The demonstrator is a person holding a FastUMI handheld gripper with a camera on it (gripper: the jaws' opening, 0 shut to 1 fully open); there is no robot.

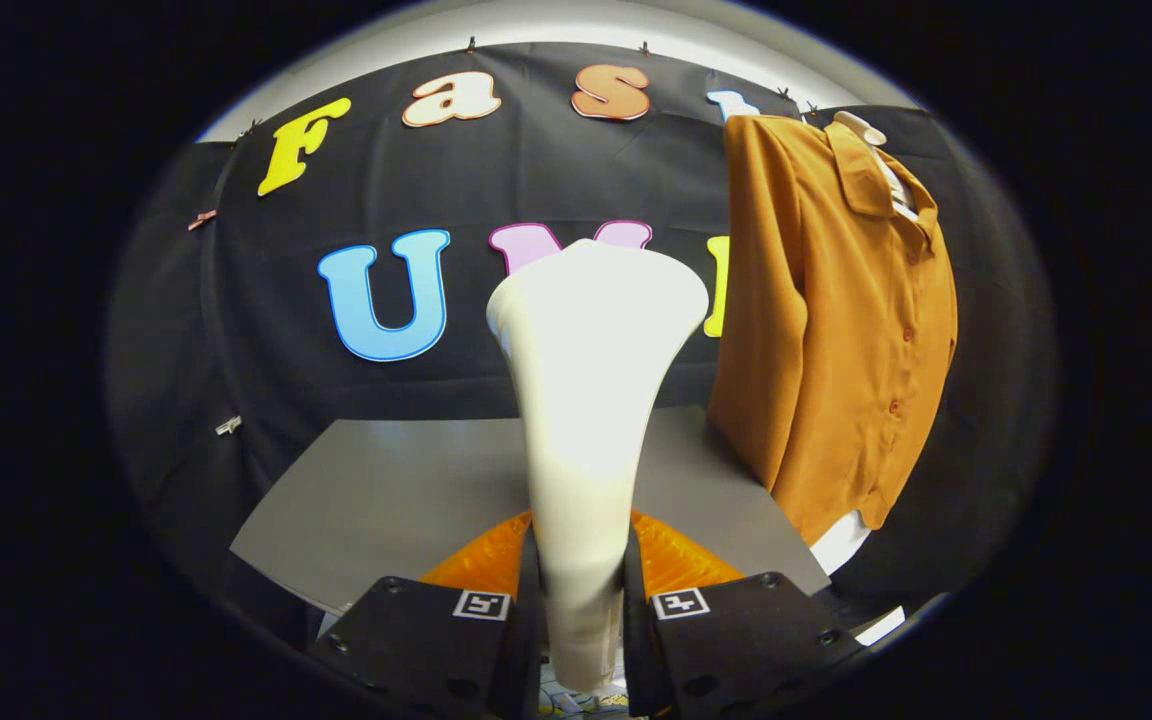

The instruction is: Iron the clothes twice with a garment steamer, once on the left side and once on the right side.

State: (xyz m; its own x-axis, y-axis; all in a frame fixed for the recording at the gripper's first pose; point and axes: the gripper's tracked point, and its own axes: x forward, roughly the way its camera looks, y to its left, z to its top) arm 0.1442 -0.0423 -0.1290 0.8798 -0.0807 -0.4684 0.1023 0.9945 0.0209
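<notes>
A white garment steamer (591, 390) stands upright between my fingers, its wide head rising well above them. My gripper (581, 600) is shut on the steamer's handle, with both fingers pressed against its sides. An orange-brown button shirt (836, 320) hangs on a white hanger (861, 127) beyond the fingers and to the right of the steamer head, its front facing partly towards me. The steamer head is apart from the shirt, with a gap between them.
A grey table top (386, 500) lies ahead under the steamer. An orange ribbed object (676, 560) sits on it just beyond the fingers, partly hidden by the steamer. The black cloth wall stands behind the table.
</notes>
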